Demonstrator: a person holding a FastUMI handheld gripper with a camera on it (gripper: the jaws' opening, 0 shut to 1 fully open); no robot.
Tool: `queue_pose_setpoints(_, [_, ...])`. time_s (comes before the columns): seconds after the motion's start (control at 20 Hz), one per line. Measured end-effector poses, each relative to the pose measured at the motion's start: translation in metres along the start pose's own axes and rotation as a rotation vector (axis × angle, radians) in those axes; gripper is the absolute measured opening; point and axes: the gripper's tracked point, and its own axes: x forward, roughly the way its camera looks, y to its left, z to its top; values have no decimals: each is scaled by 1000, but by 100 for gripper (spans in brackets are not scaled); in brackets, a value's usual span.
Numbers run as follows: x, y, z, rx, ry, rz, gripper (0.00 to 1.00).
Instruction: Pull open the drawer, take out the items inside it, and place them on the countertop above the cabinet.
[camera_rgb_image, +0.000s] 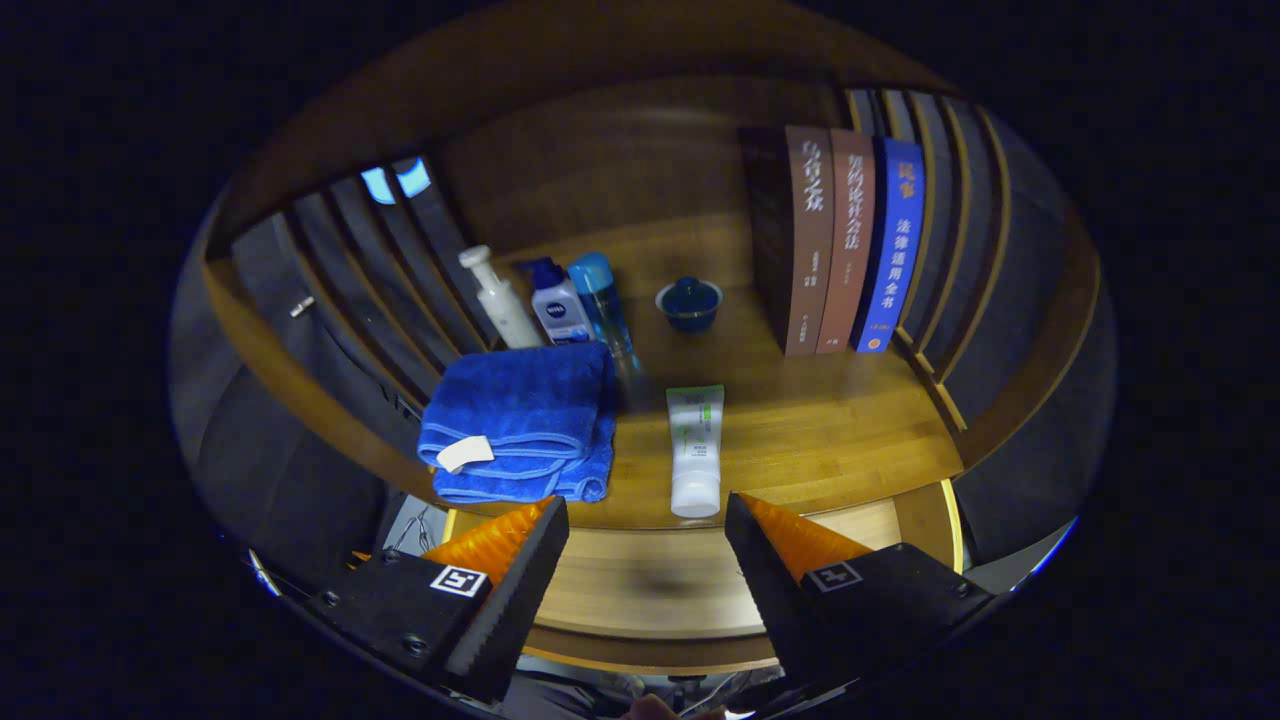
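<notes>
This looks like a corner of a home, a washroom or bedroom nook set up as a wooden cabinet alcove. The warm wooden bench (800, 420) carries everyday toiletries: a folded blue towel (520, 420), a white tube (695, 450) lying flat, a white pump bottle (497, 298), a small white bottle with a dark cap (558, 305) and a blue bottle (603, 300) standing together near the back. Three books (850, 250) stand upright against slatted wooden side panels (950, 230), and a little blue lidded bowl (689, 303) sits beside them. Under the bench front, a pale wooden drawer (650, 585) stands pulled open.
</notes>
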Motion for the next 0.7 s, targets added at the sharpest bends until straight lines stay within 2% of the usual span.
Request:
queue_pose_setpoints(0.2, [-47, -5, -11, -42, -208, 3, 100])
queue_pose_setpoints(0.45, [-90, -11, -46, -83, -434, 1, 100])
queue_pose_setpoints(0.7, [-107, -23, -103, -153, -612, -70, 99])
